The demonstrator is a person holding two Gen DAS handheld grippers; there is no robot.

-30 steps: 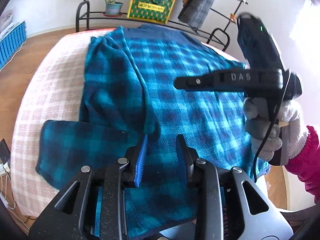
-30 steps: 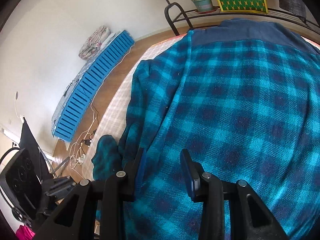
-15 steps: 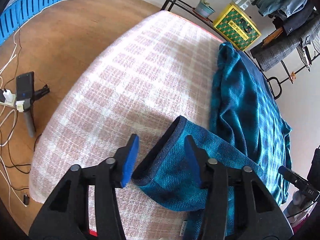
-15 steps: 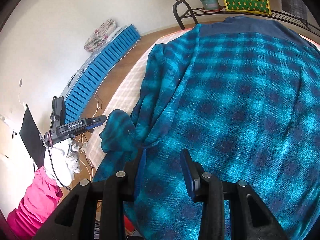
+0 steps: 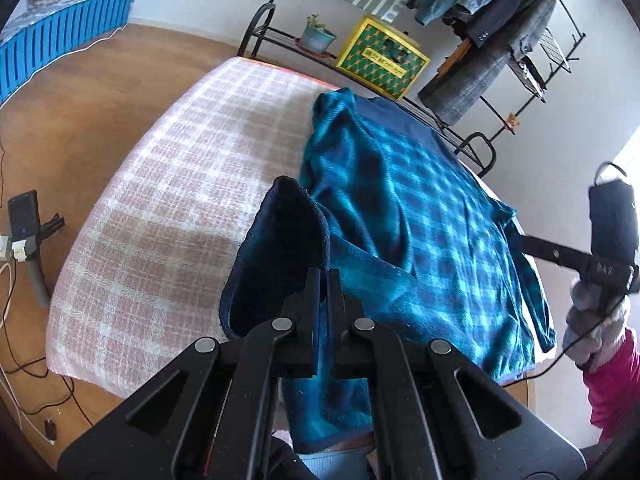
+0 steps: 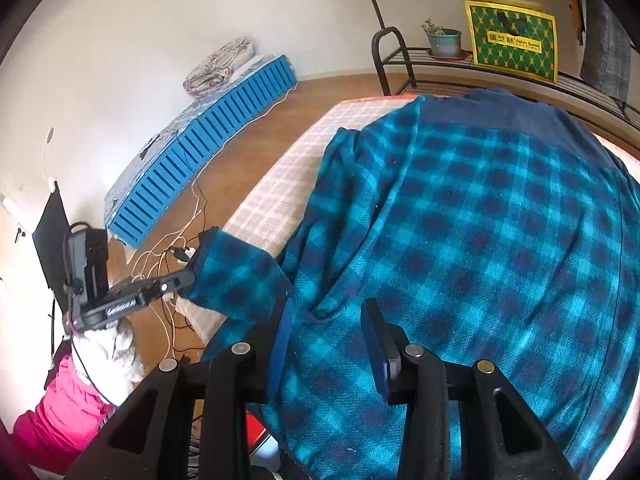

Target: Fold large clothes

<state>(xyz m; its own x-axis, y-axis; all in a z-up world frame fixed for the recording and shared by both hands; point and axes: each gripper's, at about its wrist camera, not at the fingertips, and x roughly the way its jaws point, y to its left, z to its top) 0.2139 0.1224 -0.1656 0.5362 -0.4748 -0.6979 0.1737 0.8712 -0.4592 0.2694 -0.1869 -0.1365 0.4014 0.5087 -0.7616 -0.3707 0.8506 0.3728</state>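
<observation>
Garment: one teal plaid fleece top (image 5: 420, 208), spread flat on a checked bed (image 5: 168, 184), ahead of both grippers.

Left gripper (image 5: 323, 280): one, jaws closed on the sleeve cuff (image 5: 288, 236), which stands lifted just ahead of its fingertips and off the bed; seen too from the right wrist view (image 6: 188, 276).

Right gripper (image 6: 328, 320): one, jaws parted, hovering just above the body of the fleece, holding nothing.

Sleeves: two; the second lies beyond the right gripper at the far edge (image 5: 536, 292).

Risks, judged: thick fleece may slip from the narrow pinch if pulled fast; carrying the sleeve across could drag and rumple the body, since the right gripper does not pin it; the hem overhangs the near bed edge and may slide down.
</observation>
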